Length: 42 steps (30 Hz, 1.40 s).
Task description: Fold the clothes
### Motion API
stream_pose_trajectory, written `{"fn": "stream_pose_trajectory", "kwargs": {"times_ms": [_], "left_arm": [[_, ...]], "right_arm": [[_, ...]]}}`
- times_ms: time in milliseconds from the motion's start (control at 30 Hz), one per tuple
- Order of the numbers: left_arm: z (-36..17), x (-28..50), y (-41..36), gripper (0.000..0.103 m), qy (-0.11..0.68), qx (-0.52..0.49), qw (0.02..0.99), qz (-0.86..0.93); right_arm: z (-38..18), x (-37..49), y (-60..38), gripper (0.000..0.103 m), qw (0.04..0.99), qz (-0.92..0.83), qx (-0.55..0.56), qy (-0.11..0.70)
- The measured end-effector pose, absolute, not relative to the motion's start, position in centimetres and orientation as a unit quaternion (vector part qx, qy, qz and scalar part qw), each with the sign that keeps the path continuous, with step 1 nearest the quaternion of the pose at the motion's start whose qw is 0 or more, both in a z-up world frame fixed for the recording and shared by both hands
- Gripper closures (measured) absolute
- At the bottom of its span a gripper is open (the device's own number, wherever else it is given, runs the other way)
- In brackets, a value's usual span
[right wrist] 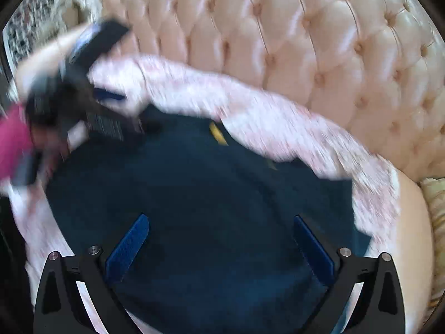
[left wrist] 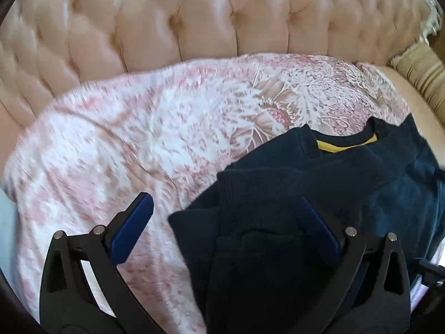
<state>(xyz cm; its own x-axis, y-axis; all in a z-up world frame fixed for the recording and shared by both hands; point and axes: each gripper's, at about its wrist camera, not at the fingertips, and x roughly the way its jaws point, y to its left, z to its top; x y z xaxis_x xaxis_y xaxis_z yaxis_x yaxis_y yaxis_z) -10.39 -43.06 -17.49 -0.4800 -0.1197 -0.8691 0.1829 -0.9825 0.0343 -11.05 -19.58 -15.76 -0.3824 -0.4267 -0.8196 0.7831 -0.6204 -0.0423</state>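
A dark navy sweater (left wrist: 319, 183) with a yellow neck label (left wrist: 346, 145) lies on a pink and white patterned cover (left wrist: 133, 144) over a sofa seat. One part of it is folded over at its left edge. My left gripper (left wrist: 226, 226) is open above that folded edge, one blue pad over the cover, the other over the sweater. In the right wrist view the sweater (right wrist: 200, 183) fills the middle, and my right gripper (right wrist: 219, 247) is open just above it. The left gripper (right wrist: 91, 83) shows blurred at upper left, held by a hand with a pink sleeve (right wrist: 12, 142).
A tufted pale pink sofa back (left wrist: 172, 22) rises behind the seat. A gold striped cushion (left wrist: 422, 80) sits at the right end. The cover (right wrist: 278, 122) spreads left of the sweater. A patterned rug (right wrist: 30, 19) shows past the sofa's left end.
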Motion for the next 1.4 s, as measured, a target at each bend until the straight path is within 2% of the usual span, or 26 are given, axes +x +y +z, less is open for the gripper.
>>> {"fn": "stream_pose_trajectory", "kwargs": {"times_ms": [33, 200, 333, 400, 467, 533, 667, 867, 1100, 1167, 1233, 1400], "left_arm": [[-17.7, -10.4, -43.1, 0.0, 0.026, 0.506, 0.093, -0.857], [-18.4, -10.2, -44.0, 0.0, 0.051, 0.509, 0.096, -0.854], [-18.7, -10.2, -44.0, 0.0, 0.056, 0.503, 0.091, -0.858], [-18.9, -10.2, -44.1, 0.0, 0.059, 0.5, 0.087, -0.86], [-18.8, -10.1, -44.0, 0.0, 0.058, 0.499, 0.087, -0.86], [-18.8, -10.2, -43.9, 0.0, 0.055, 0.498, 0.09, -0.861], [-18.8, -10.0, -43.7, 0.0, 0.052, 0.497, 0.098, -0.86], [-18.9, -10.0, -43.7, 0.0, 0.049, 0.494, 0.105, -0.862], [-19.0, -10.1, -43.6, 0.0, 0.049, 0.492, 0.109, -0.863], [-19.0, -10.1, -43.6, 0.0, 0.05, 0.493, 0.11, -0.862], [-19.0, -10.0, -43.6, 0.0, 0.052, 0.494, 0.111, -0.861], [-18.4, -9.9, -43.7, 0.0, 0.054, 0.49, 0.117, -0.862]], "right_arm": [[-15.4, -11.3, -20.8, 0.0, 0.385, -0.802, 0.407, 0.209], [-18.3, -11.3, -25.7, 0.0, 0.387, -0.759, 0.439, 0.285], [-18.6, -11.3, -19.9, 0.0, 0.407, -0.758, 0.469, 0.202], [-18.2, -9.6, -16.9, 0.0, 0.424, -0.759, 0.438, 0.228], [-18.4, -7.9, -16.2, 0.0, 0.405, -0.754, 0.42, 0.3], [-17.9, -7.4, -15.3, 0.0, 0.398, -0.748, 0.432, 0.309], [-14.9, -8.0, -16.0, 0.0, 0.403, -0.782, 0.399, 0.26], [-18.5, -9.2, -14.7, 0.0, 0.398, -0.767, 0.426, 0.268], [-15.4, -7.0, -8.8, 0.0, 0.364, -0.813, 0.386, 0.239], [-17.9, -7.8, -8.0, 0.0, 0.349, -0.797, 0.43, 0.241], [-18.8, -7.3, -7.2, 0.0, 0.364, -0.797, 0.416, 0.242], [-17.0, -6.6, -4.5, 0.0, 0.359, -0.801, 0.428, 0.215]]}}
